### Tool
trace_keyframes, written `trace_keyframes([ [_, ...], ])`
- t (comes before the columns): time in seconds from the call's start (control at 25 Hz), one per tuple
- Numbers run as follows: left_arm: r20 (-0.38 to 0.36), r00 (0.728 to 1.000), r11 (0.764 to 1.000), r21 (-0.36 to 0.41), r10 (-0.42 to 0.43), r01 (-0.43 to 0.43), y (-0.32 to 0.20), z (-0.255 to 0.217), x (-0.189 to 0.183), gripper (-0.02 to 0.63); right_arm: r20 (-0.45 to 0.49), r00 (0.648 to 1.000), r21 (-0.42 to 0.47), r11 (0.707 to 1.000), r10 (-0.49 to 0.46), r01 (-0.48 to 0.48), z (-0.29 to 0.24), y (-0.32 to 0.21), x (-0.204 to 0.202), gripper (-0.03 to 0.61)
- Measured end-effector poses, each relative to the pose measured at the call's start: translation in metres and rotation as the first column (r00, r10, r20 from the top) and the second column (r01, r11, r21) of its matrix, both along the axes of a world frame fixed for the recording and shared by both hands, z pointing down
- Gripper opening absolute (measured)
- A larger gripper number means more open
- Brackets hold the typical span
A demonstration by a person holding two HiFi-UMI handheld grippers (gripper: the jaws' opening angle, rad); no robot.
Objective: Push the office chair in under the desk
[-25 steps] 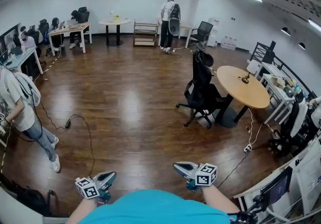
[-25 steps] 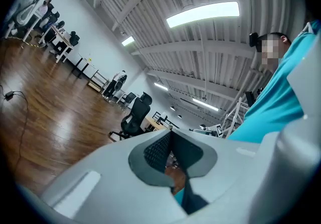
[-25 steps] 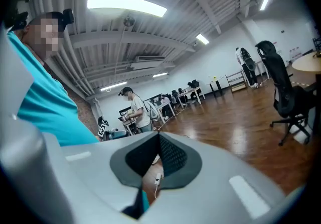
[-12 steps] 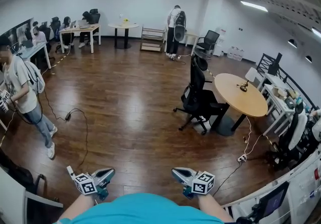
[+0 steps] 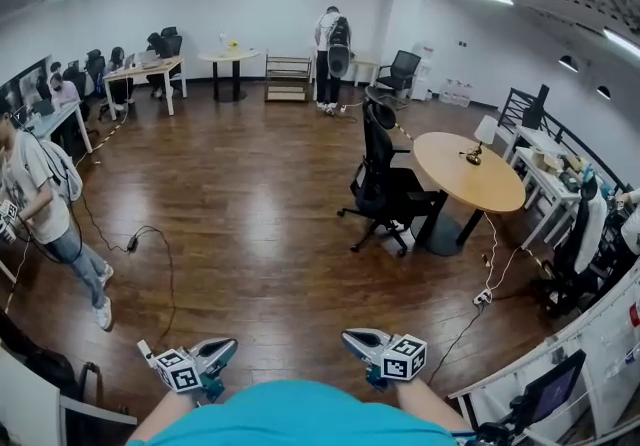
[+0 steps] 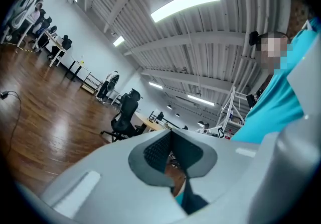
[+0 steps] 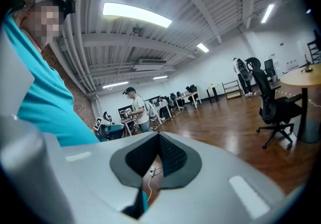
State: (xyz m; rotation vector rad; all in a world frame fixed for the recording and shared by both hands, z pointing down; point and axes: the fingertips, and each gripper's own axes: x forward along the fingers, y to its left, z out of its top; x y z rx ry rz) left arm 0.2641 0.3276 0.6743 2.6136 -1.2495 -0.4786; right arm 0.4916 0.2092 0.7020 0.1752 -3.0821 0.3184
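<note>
The left gripper [image 5: 212,354] and the right gripper [image 5: 366,341] sit side by side at 6 o'clock in the head view, just above the wearer's teal shirt [image 5: 300,416]. Each carries its cube of square markers and points away across the room. In the left gripper view the grey jaws [image 6: 172,135] meet at their tips, pressed together with nothing between them. The right gripper view shows the same: its jaws [image 7: 159,137] are fully closed and empty, with only floor visible through the small gap behind the pads.

Beyond the tools spreads the dark brown polished wooden floor [image 5: 250,204]. A thin black cable [image 5: 150,239] loops across it at about 11 o'clock from the left gripper.

The black high-backed mesh office chair on a star base with castors [image 5: 385,179] stands well apart from both grippers, at roughly 12 o'clock from the right gripper. It stands at 9 o'clock of the round light-wood desk on a dark pedestal [image 5: 480,184], its seat turned towards the desk and close to the rim. I cannot tell whether the seat reaches under the top. The chair's back and base stand clear of the desk. The same chair shows at 10 o'clock in the left gripper view [image 6: 123,117] and at 3 o'clock in the right gripper view [image 7: 271,100].

A small dark object [image 5: 472,156] rests on the desk top. A white power strip [image 5: 482,297] lies on the floor at 6 o'clock of the desk.

A person in a white shirt and jeans [image 5: 35,204] stands at 9 o'clock of the head view.
</note>
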Motion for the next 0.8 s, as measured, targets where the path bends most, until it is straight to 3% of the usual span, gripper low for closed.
trace_keyframes([
  [0.28, 0.018, 0.999, 0.998, 0.057, 0.028, -0.029, 0.001, -0.016, -0.031, 0.109, -0.007, 1.000, 0.017, 1.000, 0.004, -0.004, 0.002, 0.001, -0.036, 0.000],
  [0.4, -0.008, 1.000, 1.000, 0.029, 0.004, -0.004, -0.002, -0.006, -0.049, 0.109, -0.015, 1.000, 0.028, 1.000, 0.005, -0.004, -0.005, -0.001, -0.044, 0.000],
  [0.6, -0.011, 1.000, 0.999, 0.046, 0.014, -0.014, 0.001, -0.004, -0.059, 0.109, -0.031, 0.999, 0.031, 0.999, 0.005, -0.004, 0.002, -0.003, -0.055, 0.000],
  [0.8, -0.067, 0.995, 0.995, -0.065, -0.076, 0.071, -0.019, 0.037, -0.096, 0.109, -0.043, 0.999, 0.047, 0.999, -0.003, 0.005, 0.001, -0.013, -0.068, 0.000],
])
